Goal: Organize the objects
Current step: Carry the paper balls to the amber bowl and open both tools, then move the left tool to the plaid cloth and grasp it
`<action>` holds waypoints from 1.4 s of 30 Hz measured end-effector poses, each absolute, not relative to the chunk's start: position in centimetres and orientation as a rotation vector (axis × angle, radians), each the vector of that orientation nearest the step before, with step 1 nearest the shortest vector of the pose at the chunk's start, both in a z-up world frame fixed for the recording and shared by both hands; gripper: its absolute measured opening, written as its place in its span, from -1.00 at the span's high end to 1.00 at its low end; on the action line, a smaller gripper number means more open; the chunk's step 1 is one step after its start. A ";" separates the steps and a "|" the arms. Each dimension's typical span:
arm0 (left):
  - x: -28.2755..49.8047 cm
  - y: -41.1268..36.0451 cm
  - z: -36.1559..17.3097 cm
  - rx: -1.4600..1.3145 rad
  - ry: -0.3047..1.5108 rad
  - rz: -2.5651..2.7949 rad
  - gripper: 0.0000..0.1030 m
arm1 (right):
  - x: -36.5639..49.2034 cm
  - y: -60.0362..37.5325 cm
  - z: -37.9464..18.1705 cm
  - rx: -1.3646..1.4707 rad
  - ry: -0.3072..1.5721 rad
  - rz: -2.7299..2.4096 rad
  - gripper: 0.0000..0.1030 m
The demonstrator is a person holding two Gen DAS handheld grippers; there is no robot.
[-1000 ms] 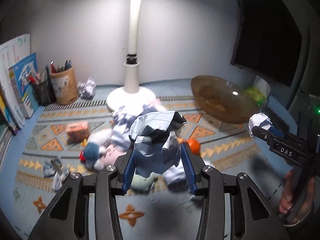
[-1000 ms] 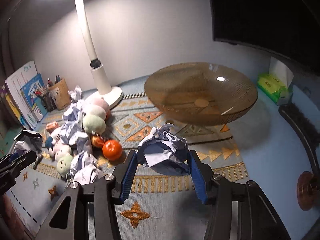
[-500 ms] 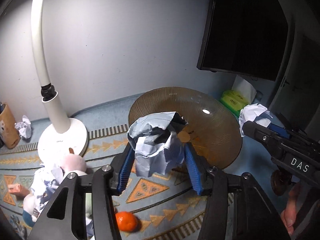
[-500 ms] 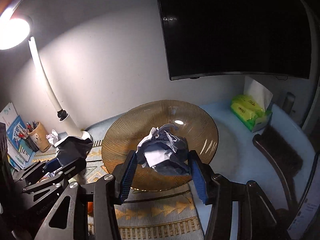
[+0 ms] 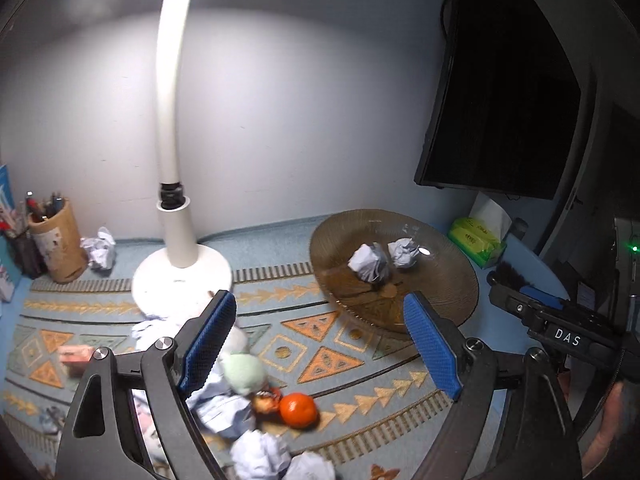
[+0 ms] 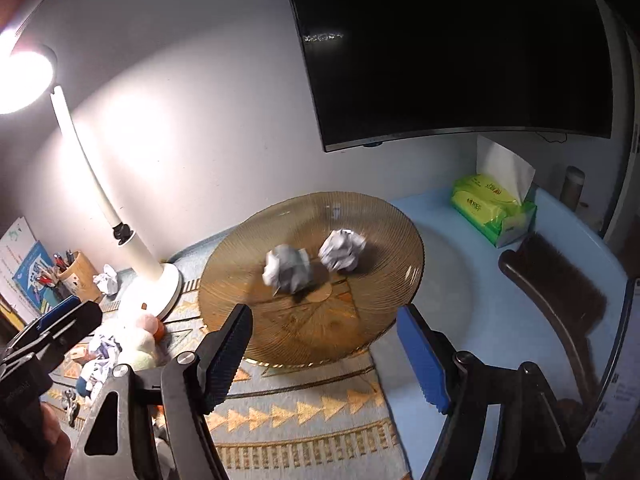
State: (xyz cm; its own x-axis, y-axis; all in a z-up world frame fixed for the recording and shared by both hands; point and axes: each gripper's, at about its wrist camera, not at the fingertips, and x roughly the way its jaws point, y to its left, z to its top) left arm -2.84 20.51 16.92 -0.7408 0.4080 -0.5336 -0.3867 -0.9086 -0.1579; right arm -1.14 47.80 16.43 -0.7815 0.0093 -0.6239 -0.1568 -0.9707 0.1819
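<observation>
In the amber bowl [image 6: 312, 320] two paper balls [image 6: 288, 268] lie blurred; left tongs [image 5: 320, 344] and right tongs [image 6: 324, 356] gape empty.

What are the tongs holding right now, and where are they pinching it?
Nothing. The left tongs and right tongs are both open and empty. Two crumpled white paper balls lie apart from them in the ribbed amber glass dish.

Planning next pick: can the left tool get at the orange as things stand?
Probably yes. The left tool is open and empty, and the orange lies uncovered on the mat just below it, though a dark snack touches its left side.
</observation>
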 end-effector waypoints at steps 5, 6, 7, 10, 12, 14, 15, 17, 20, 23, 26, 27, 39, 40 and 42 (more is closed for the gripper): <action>1.1 12.2 19.6 -0.773 -0.079 2.739 -0.93 | 1.1 43.4 17.4 -1.010 0.359 2.962 -0.42; 2.0 10.3 20.1 -0.749 -0.090 2.785 -0.99 | 1.4 42.2 17.5 -1.014 0.357 2.985 -0.42; 2.8 8.5 20.3 -0.736 -0.096 2.832 -0.99 | 1.7 41.0 17.6 -1.011 0.351 3.008 -0.42; 4.7 3.5 19.0 -0.760 -0.138 2.939 -0.99 | 2.9 37.5 16.9 -0.996 0.320 3.063 -0.46; 5.4 0.4 16.5 -0.812 -0.173 3.000 -0.99 | 3.7 35.7 15.2 -0.993 0.309 3.083 -0.74; 5.4 -2.2 13.3 -0.889 -0.195 3.028 -0.99 | 4.6 34.2 12.8 -0.975 0.262 3.087 -0.75; 5.1 -3.2 11.6 -0.931 -0.198 3.033 -0.99 | 4.9 33.6 11.6 -0.972 0.241 3.102 -0.75; 4.8 -4.6 8.8 -0.991 -0.197 3.027 -0.99 | 5.6 32.5 10.0 -0.947 0.192 3.137 -0.75; 4.3 -5.5 5.8 -1.027 -0.234 3.022 -0.99 | 5.6 31.4 8.3 -0.972 0.107 3.130 -0.75; 3.9 -5.4 4.8 -1.101 -0.211 3.005 -0.99 | 5.2 30.7 6.7 -1.025 0.053 3.103 -0.75; 3.9 -5.0 4.7 -1.094 -0.180 3.001 -0.99 | 4.9 30.1 6.3 -1.043 -0.010 3.091 -0.76; 3.9 -4.9 4.7 -1.098 -0.177 2.986 -0.99 | 4.8 30.1 6.2 -1.055 -0.019 3.087 -0.76; 1.4 -7.3 3.0 -1.337 -0.437 2.767 -0.99 | 4.5 30.1 6.2 -1.081 -0.011 3.078 -0.77; 0.9 -7.6 3.0 -1.344 -0.450 2.753 -0.98 | 4.5 30.0 6.2 -1.084 -0.016 3.081 -0.77; -0.5 -7.7 3.5 -1.378 -0.370 2.783 -0.99 | 4.5 29.7 6.1 -1.100 -0.031 3.091 -0.77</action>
